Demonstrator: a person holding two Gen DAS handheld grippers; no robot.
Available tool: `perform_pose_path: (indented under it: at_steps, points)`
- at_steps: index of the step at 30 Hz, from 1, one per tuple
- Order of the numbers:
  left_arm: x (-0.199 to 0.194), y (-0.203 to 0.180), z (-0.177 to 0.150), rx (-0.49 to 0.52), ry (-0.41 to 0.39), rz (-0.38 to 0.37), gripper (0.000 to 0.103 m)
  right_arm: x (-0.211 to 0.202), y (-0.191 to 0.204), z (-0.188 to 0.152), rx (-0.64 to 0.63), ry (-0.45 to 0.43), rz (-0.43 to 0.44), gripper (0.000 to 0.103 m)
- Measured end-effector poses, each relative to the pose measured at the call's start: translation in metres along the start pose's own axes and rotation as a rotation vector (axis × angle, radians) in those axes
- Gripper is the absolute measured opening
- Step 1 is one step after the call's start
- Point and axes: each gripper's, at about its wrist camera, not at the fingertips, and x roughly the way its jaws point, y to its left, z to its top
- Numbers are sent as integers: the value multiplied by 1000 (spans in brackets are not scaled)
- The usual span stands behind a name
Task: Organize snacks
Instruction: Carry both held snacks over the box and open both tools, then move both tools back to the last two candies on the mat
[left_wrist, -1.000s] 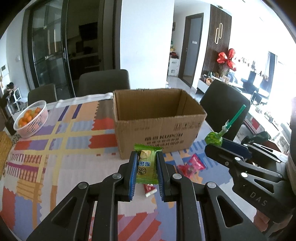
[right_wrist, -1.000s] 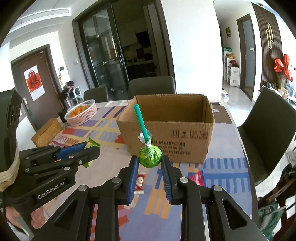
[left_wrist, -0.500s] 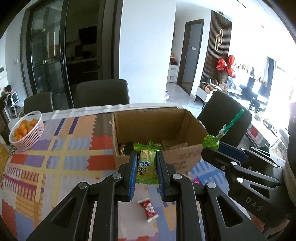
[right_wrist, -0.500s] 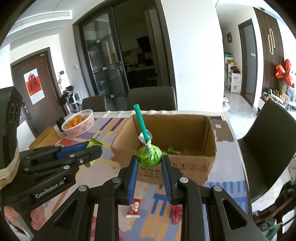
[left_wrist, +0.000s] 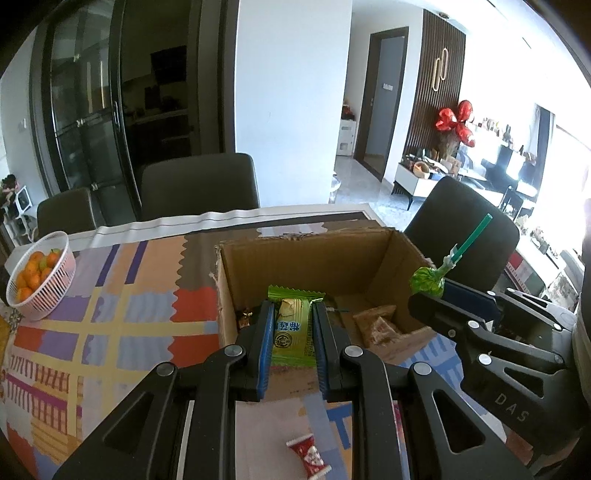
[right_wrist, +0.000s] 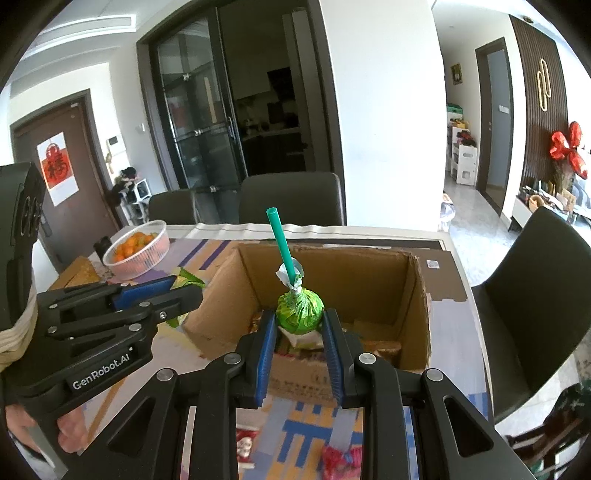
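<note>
Basket (left_wrist: 40, 280): white mesh, full of small oranges, on the far left of the table, well apart from the box.
Tablecloth (left_wrist: 122, 332): bright patchwork of orange, lilac and yellow blocks covering the table.
Left gripper (left_wrist: 293, 314): jaws closed tight on a green snack packet (left_wrist: 293, 328), the blue pads pressing its two long edges; the packet stands upright and juts past the fingertips, over the near left part of the open box.
Cardboard box (left_wrist: 314, 254): open at the top, standing on the cloth beyond both grippers; several wrapped snacks (left_wrist: 376, 325) lie on its floor.
Red candy (left_wrist: 308, 452): a small wrapped piece lying on the cloth, on the near side of the box, below the left gripper.
Right gripper (right_wrist: 300, 319): jaws nearly closed, gripping a green lollipop (right_wrist: 299, 314) by its round foil-wrapped head; the teal stick (right_wrist: 282, 247) points up and leans slightly left. It is over the box's near edge, above the snacks inside.
Loose sweets (right_wrist: 338, 458): red-wrapped pieces on the cloth below the right gripper, outside the box.
Chairs (right_wrist: 532, 295): dark, around the table's far and right sides.
</note>
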Motion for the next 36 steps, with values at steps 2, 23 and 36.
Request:
perform_pose_path:
  at_steps: [2, 23, 36]
  points:
    - [11, 0, 3, 4, 11, 4, 21, 7, -4, 2, 5, 9, -6, 27]
    - [1, -3, -15, -9, 1, 36, 46, 20, -17, -9, 29, 34, -22, 49]
    - [-23, -22, -58, 16, 12, 55, 50, -8, -17, -40, 13, 34, -49, 62]
